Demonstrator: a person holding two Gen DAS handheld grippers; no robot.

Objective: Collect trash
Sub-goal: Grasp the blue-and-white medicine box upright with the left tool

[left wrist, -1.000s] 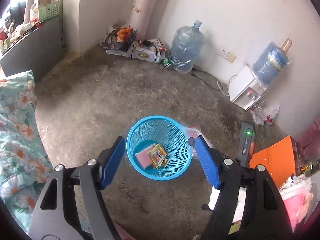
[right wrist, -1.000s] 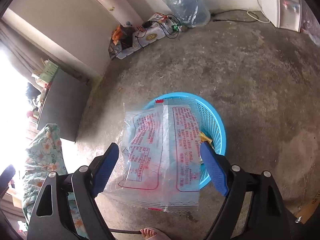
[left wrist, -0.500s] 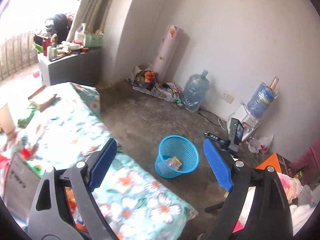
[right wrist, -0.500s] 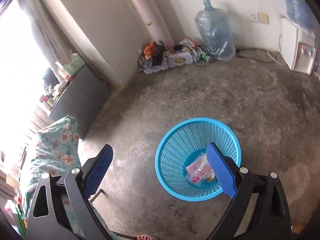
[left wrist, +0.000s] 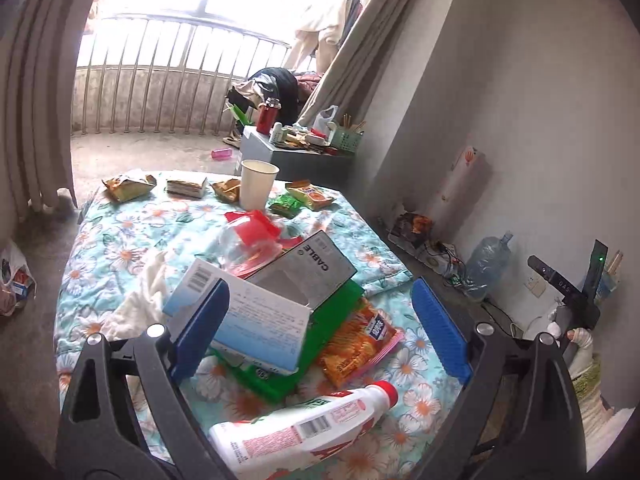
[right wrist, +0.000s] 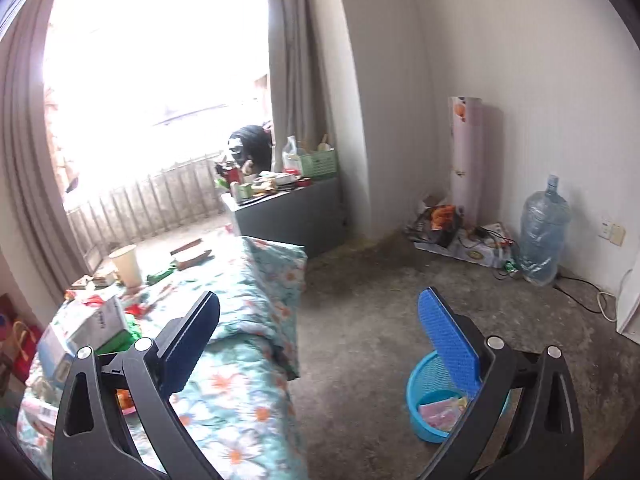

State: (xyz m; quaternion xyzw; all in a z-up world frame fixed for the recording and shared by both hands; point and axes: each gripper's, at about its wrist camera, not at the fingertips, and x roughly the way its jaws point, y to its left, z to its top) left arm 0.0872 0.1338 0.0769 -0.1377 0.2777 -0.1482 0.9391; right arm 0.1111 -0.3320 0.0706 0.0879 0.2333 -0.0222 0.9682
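Note:
Trash lies on the floral blanket [left wrist: 120, 248]: a white-blue box [left wrist: 256, 316], a grey "CABLE" box [left wrist: 308, 272], a green flat box [left wrist: 304, 352], an orange snack packet [left wrist: 360, 344], a white bottle with a red cap [left wrist: 304, 432], a paper cup [left wrist: 256, 184] and several wrappers. My left gripper [left wrist: 320, 284] hovers over this pile with its jaws opening, and its pads touch nothing. My right gripper [right wrist: 320, 296] is open and empty, above the blanket's edge [right wrist: 248, 380]. The blue basket [right wrist: 424, 412] stands on the floor lower right, with wrappers inside.
A grey cabinet [right wrist: 288, 216] with clutter stands past the blanket by the curtain. Against the wall are a rolled mat [right wrist: 466, 160], a water jug [right wrist: 542, 236] and tangled power strips [right wrist: 460, 236]. A black stand [left wrist: 572, 292] rises at the right.
Both grippers rose and swung left from over the blue basket toward the blanket. The clear printed bag between my right fingers is gone from them. Both jaws stand wider.

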